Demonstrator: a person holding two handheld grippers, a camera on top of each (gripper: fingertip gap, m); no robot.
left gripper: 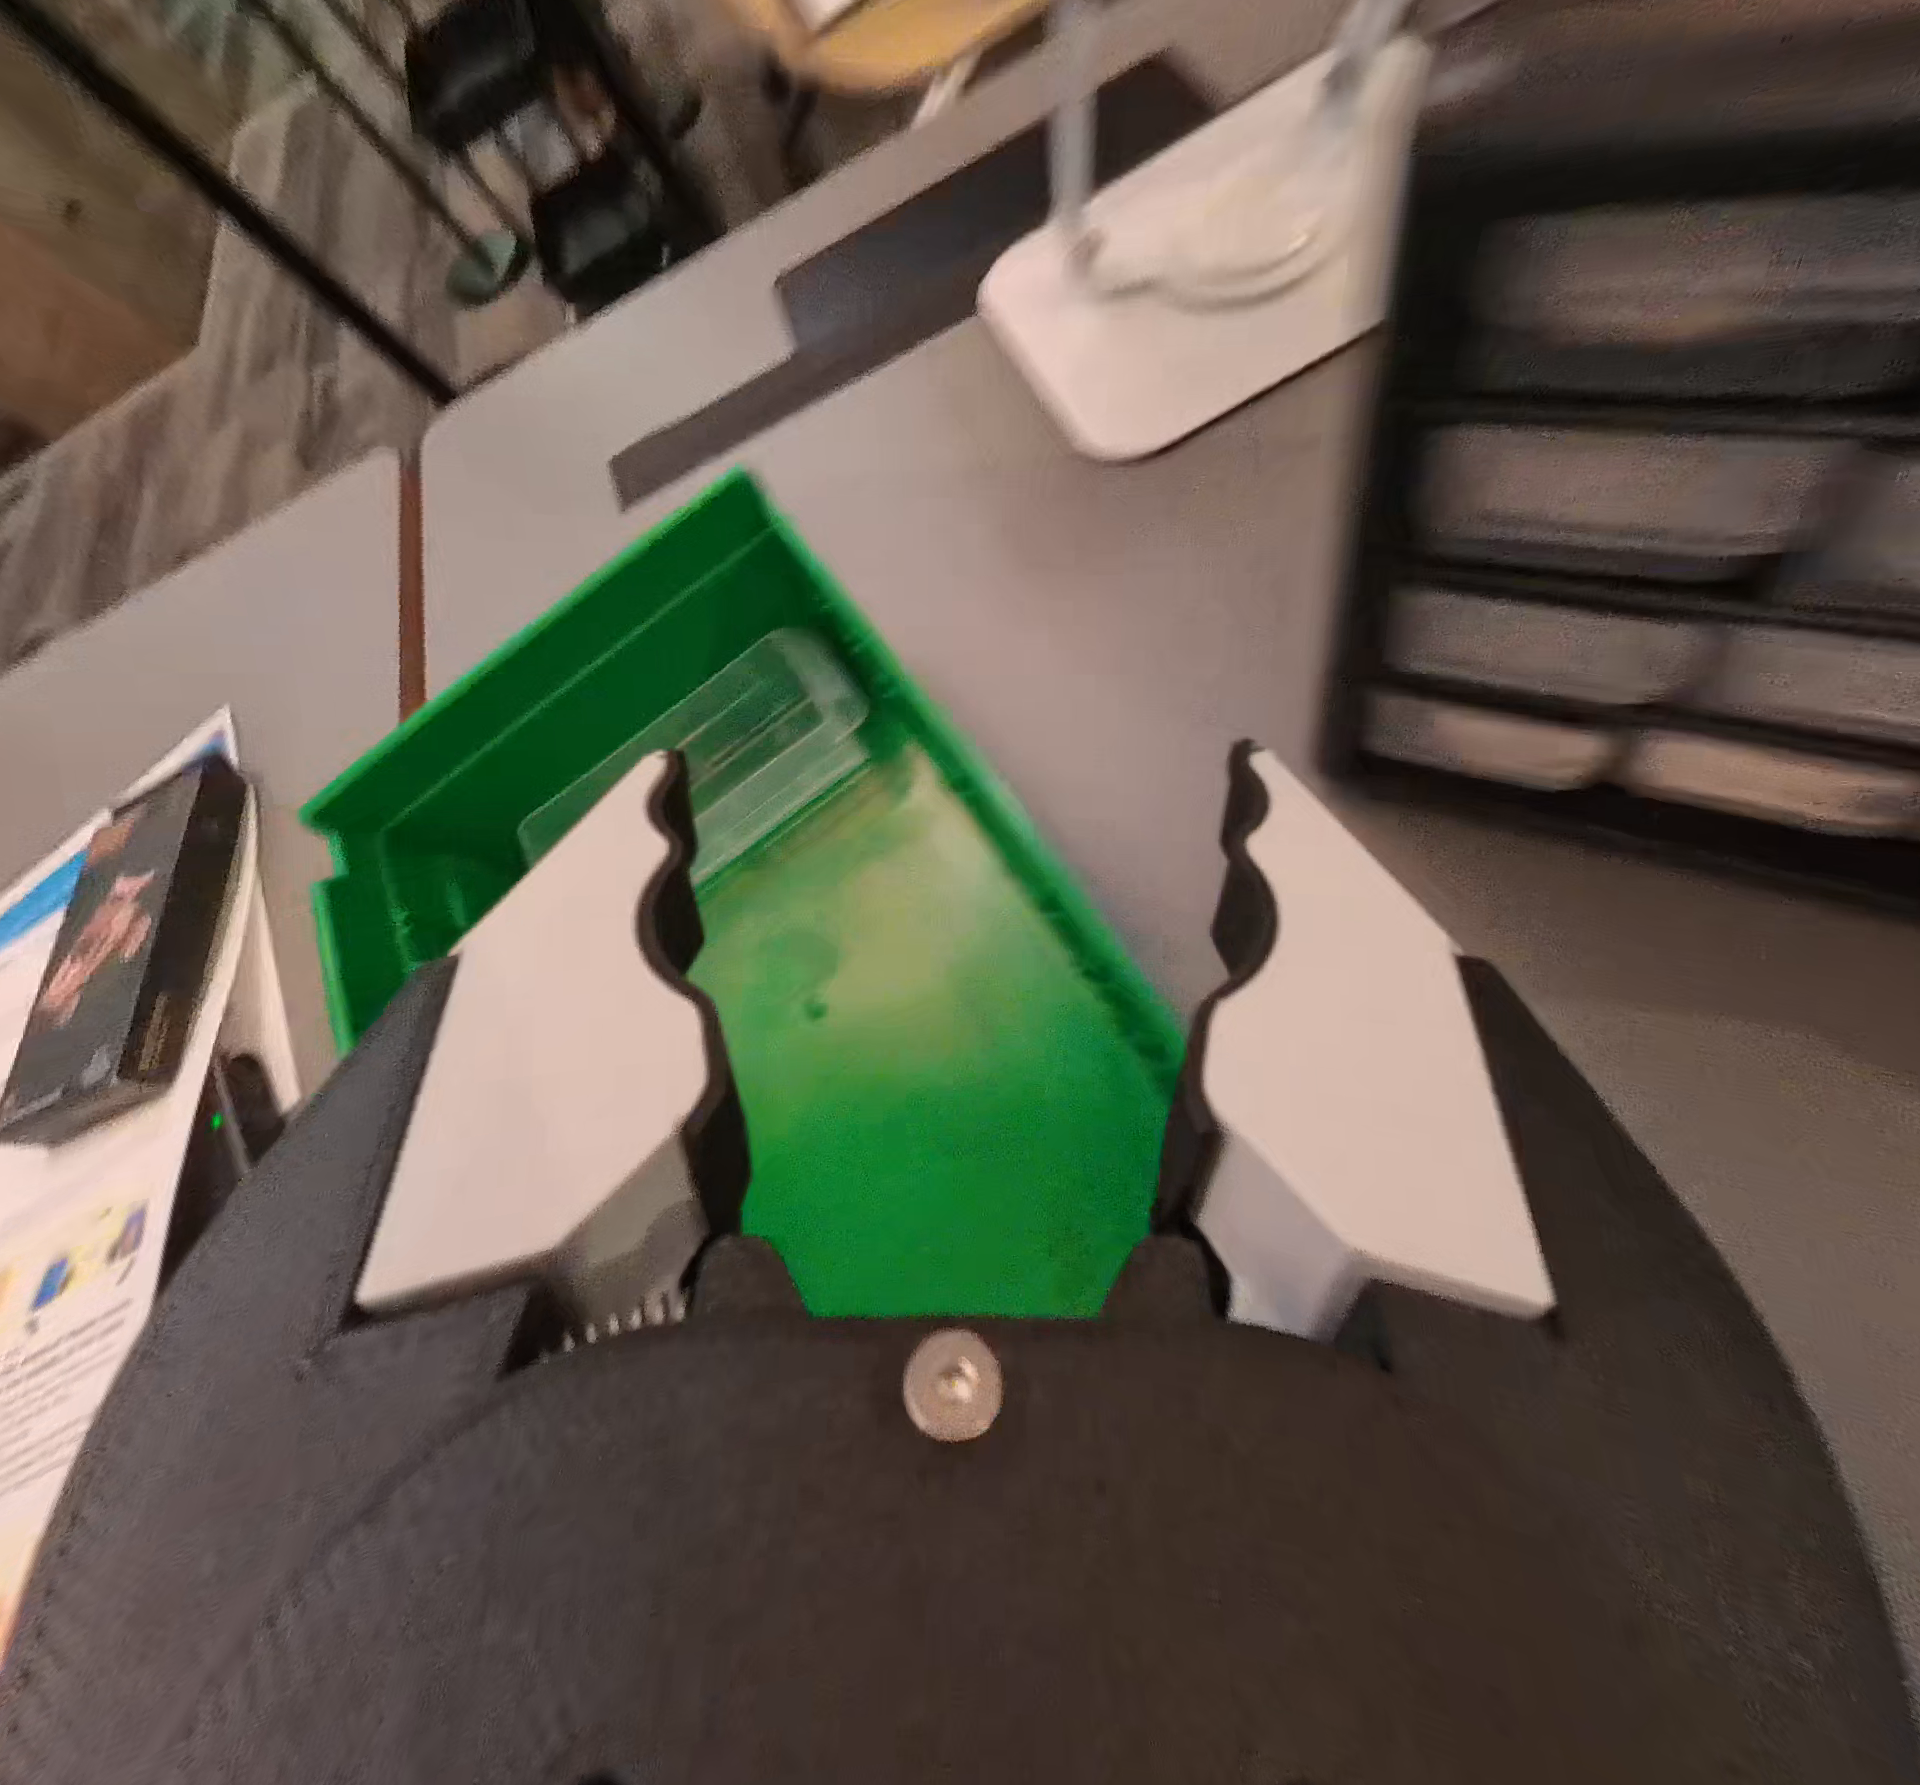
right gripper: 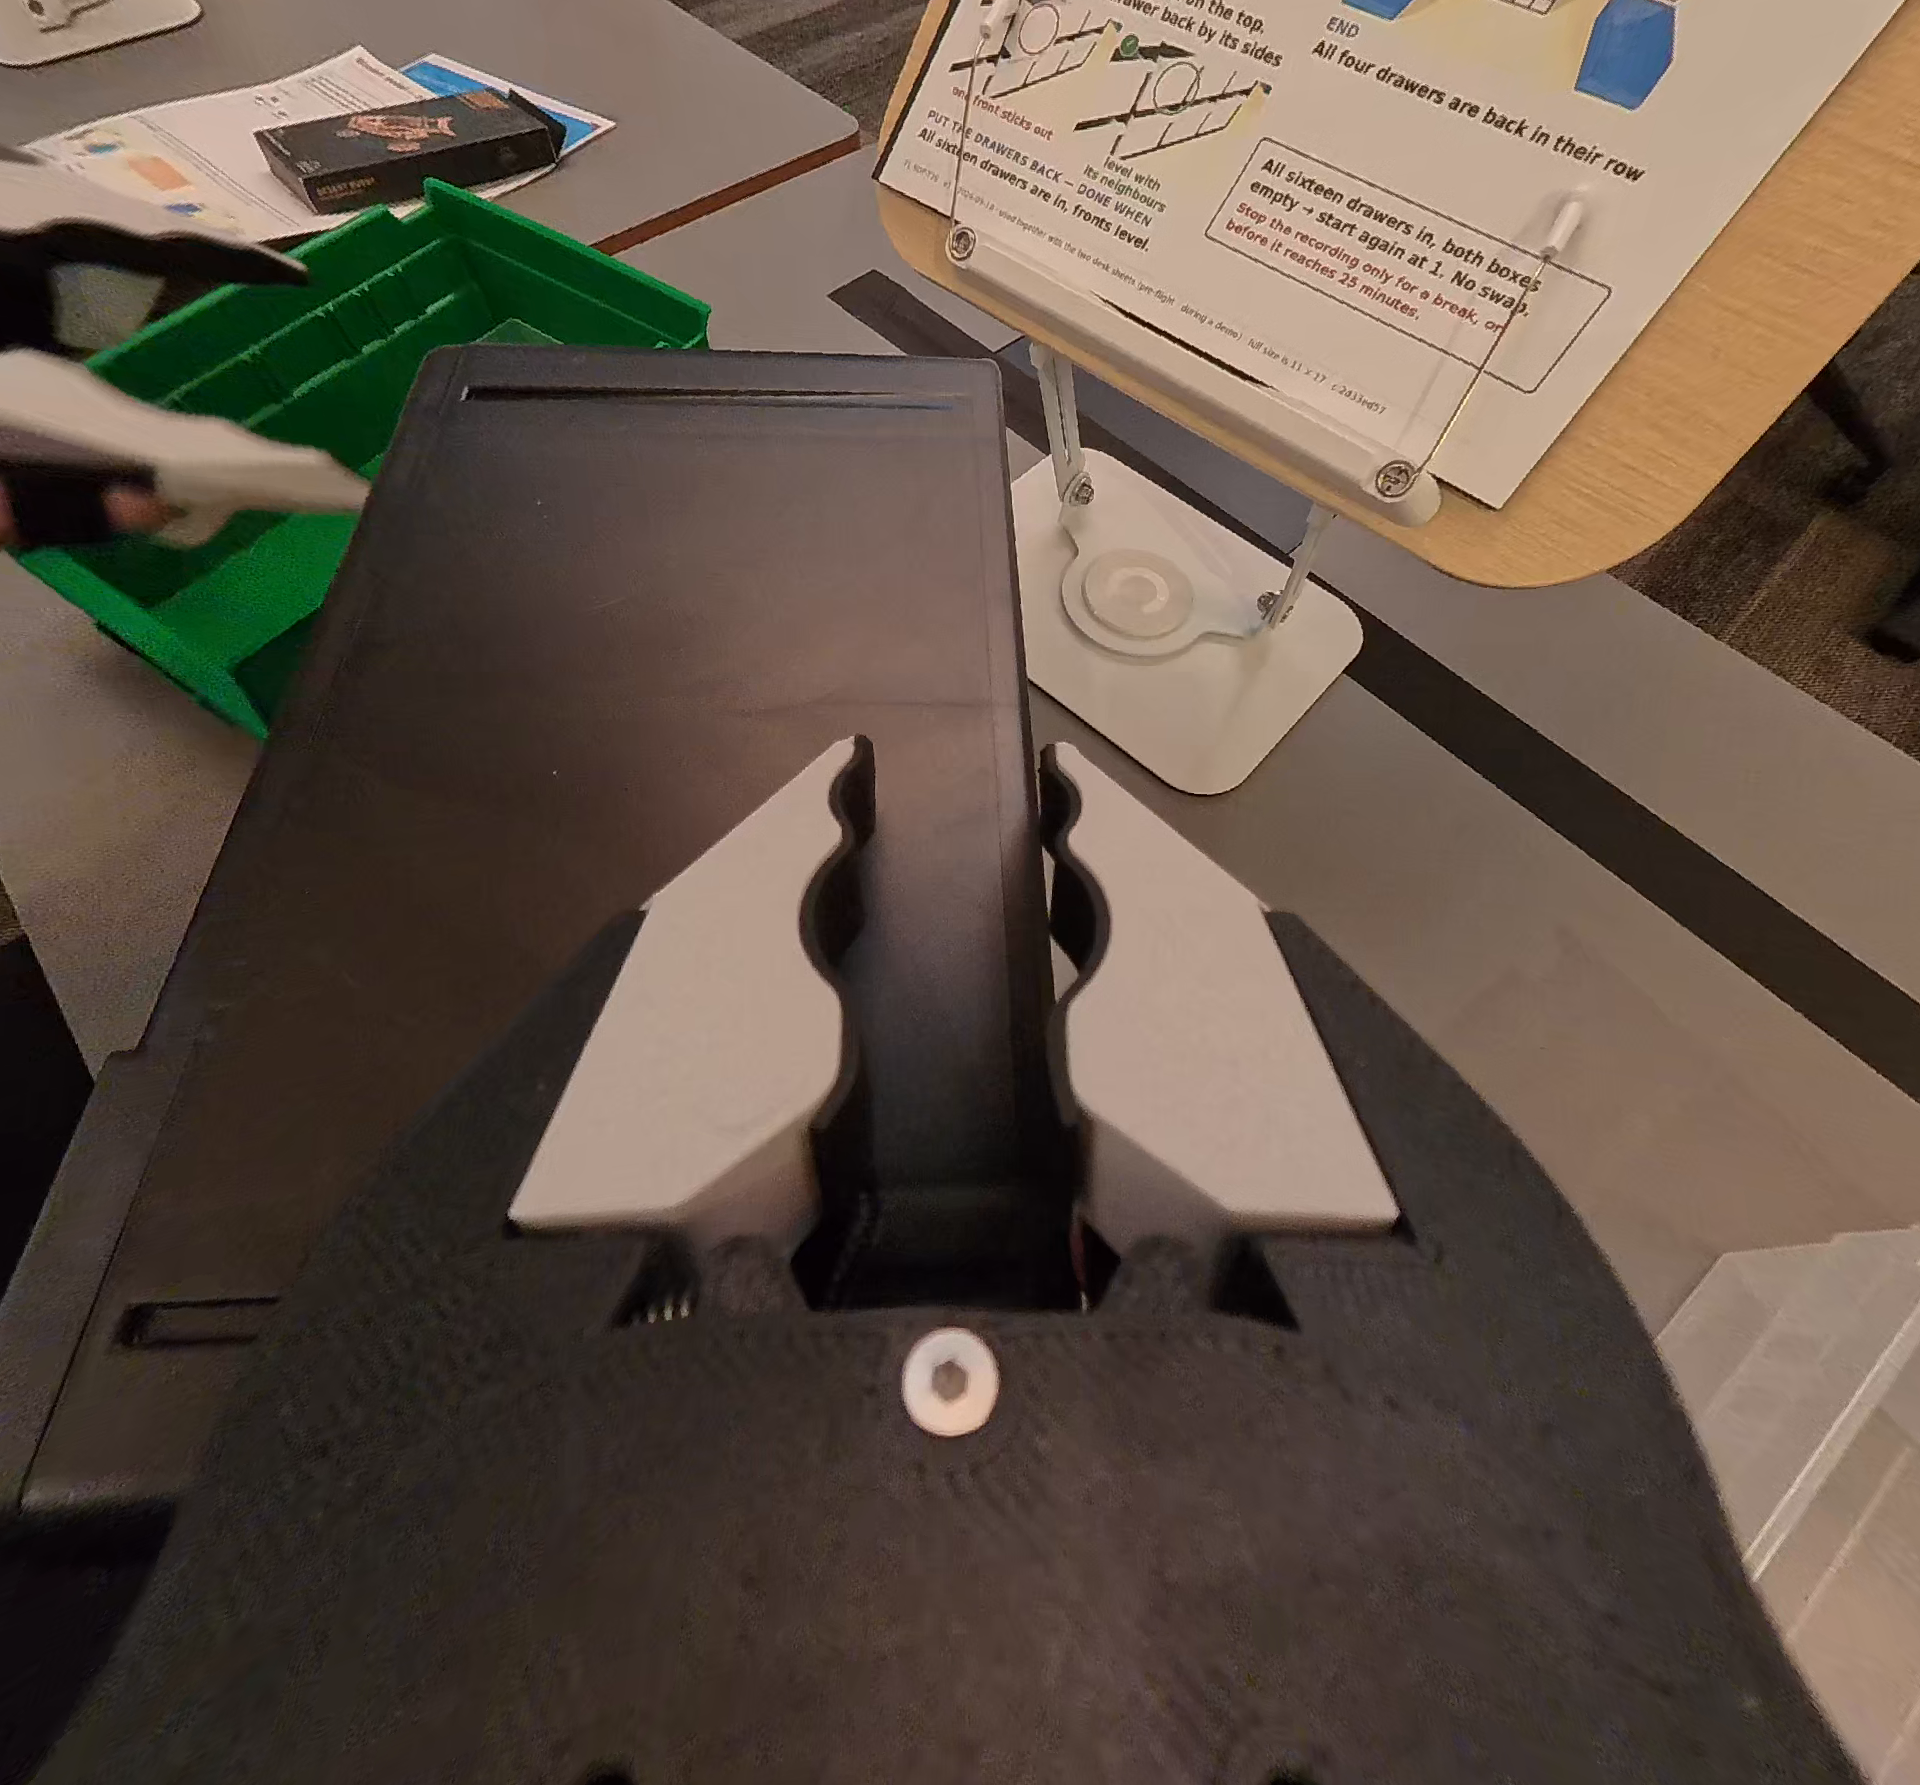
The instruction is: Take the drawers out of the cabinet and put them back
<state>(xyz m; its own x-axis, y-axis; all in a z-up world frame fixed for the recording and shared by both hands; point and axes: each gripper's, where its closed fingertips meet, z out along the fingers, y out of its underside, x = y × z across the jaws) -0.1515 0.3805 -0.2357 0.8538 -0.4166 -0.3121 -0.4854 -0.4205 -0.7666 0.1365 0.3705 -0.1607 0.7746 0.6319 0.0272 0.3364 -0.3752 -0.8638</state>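
The black cabinet [right gripper: 675, 592] stands on the grey table, and I see its flat top from above. My right gripper [right gripper: 953, 748] rests over the top's right edge, jaws a narrow gap apart with nothing between them. In the left wrist view the cabinet [left gripper: 1662, 488] is at the right, blurred, with pale drawers in its rows. My left gripper [left gripper: 954, 759] is wide open and empty above a green bin [left gripper: 582, 613]. A clear drawer [left gripper: 769, 717] lies in the bin's far end. The left gripper [right gripper: 177, 385] also shows over the green bin [right gripper: 582, 281] in the right wrist view.
A wooden board with an instruction sheet [right gripper: 1403, 125] stands on a white base [right gripper: 1174, 665] right of the cabinet. A small black box [right gripper: 405, 140] lies on paper sheets behind the bin. Clear plastic containers [right gripper: 1818, 1423] sit at the lower right.
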